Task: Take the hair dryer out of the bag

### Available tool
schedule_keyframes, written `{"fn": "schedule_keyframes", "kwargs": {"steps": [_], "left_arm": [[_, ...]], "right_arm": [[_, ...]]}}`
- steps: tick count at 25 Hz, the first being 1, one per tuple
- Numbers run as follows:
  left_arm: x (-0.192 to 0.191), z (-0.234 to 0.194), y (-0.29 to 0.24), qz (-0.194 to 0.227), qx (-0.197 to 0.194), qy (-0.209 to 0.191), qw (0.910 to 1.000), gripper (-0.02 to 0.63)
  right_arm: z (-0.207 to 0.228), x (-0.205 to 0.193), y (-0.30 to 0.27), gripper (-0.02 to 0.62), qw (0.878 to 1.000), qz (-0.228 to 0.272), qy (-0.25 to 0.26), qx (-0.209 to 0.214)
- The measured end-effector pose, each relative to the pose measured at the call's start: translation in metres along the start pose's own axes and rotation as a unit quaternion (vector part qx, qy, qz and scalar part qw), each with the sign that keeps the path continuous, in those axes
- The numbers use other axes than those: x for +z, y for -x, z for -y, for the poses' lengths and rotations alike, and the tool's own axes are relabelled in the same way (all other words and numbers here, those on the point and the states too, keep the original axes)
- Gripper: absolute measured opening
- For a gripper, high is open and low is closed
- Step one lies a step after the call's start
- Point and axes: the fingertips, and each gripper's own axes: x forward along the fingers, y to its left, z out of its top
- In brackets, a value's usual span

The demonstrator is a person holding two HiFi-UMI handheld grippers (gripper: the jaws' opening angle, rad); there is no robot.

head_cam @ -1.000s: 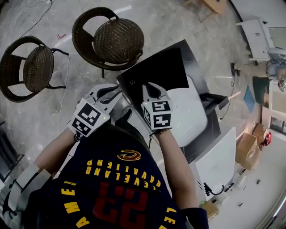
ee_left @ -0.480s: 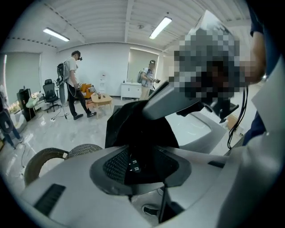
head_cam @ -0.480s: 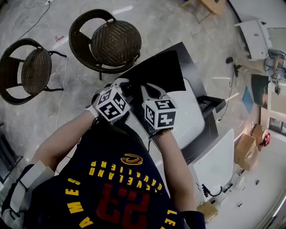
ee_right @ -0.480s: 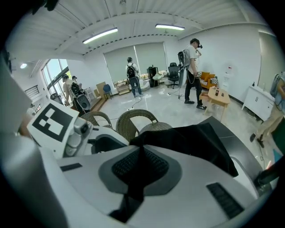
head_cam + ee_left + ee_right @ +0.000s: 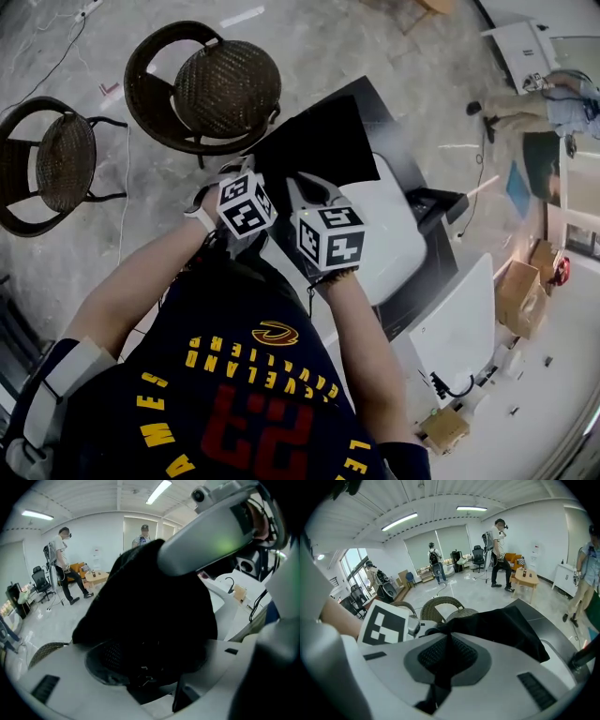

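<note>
Pinching a black fold of the bag [image 5: 319,145], right gripper [image 5: 445,657] is clamping its jaws tight | left gripper [image 5: 147,681] is gaping wide, jaws having just been opening, bag cloth sitting loose between them | bag is lying at the table's [image 5: 441,272] far-left end | dryer cannot be made out

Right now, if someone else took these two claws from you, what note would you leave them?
Left claw: open. Its jaws have just been opening, and the black bag sits between them, not clamped.
Right claw: shut on a fold of the bag.
Bag: lies on the dark table, lifted a little at the near edge.
Hair dryer: not in sight, so probably still inside the bag.
Done: one claw has hold of the bag.
Left: open the bag, find the hair dryer and lift it out.
</note>
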Motion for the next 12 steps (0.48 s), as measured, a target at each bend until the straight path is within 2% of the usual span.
{"fn": "schedule_keyframes", "kwargs": {"steps": [8,12], "left_arm": [[-0.003,-0.006,-0.033,-0.059,-0.001,-0.016,0.9981,0.242],[-0.004,-0.008,-0.041,-0.063,-0.001,-0.005,0.998,0.242]], "right_arm": [[0.004,-0.006,0.003,0.021,1.0,0.006,-0.02,-0.003],[0.006,-0.006,0.004,0.021,1.0,0.009,-0.026,-0.005]]}}
